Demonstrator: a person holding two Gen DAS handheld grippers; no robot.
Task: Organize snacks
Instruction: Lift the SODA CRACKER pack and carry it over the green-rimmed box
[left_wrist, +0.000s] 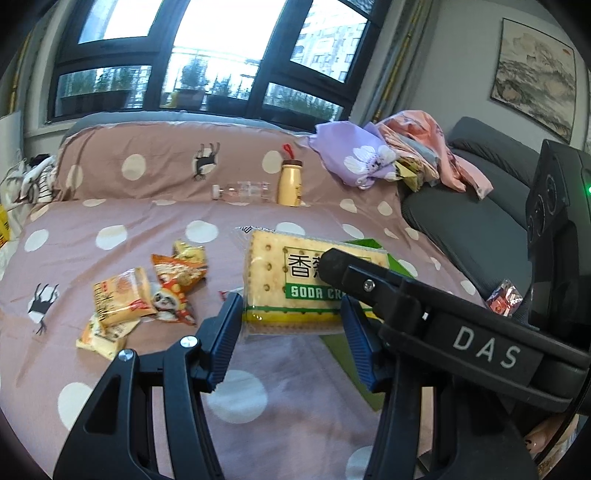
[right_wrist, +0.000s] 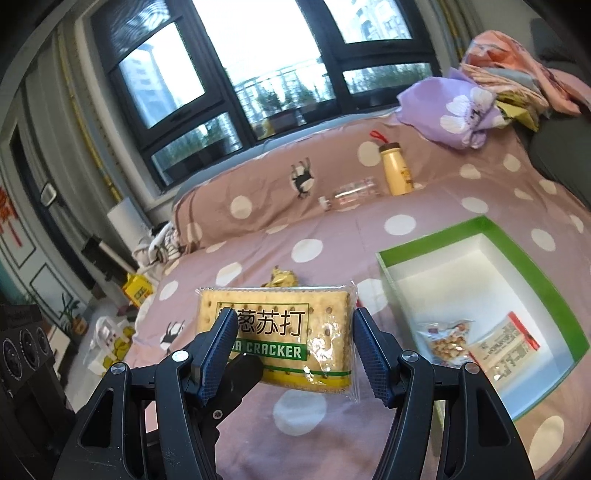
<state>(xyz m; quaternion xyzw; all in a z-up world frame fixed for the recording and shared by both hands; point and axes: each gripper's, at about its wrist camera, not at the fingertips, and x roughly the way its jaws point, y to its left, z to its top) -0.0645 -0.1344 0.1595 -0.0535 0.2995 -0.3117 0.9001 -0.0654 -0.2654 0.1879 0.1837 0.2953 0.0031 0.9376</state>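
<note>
A clear-wrapped soda cracker pack (left_wrist: 269, 280) (right_wrist: 325, 332) with a green label hangs above the pink dotted bedspread (left_wrist: 147, 369). My left gripper (left_wrist: 291, 306) is shut on it, blue pads at its two lower sides. My right gripper (right_wrist: 293, 317) is shut on the same pack; in the left wrist view one of its fingers (left_wrist: 332, 262) lies across the label. The green-rimmed white box (right_wrist: 443, 229) sits open to the right, holding a peanut packet (right_wrist: 443, 341) and a white-and-red packet (right_wrist: 506, 343). Several loose snack packets (left_wrist: 125, 295) lie to the left.
A yellow bottle (left_wrist: 290, 184) and a clear bottle (left_wrist: 242, 192) stand by the pillow at the back. Crumpled clothes (left_wrist: 388, 155) are piled on the grey sofa (left_wrist: 480, 221) at right. A red wrapper (left_wrist: 504, 299) lies near the sofa edge. A gold packet (right_wrist: 282, 277) sits behind the pack.
</note>
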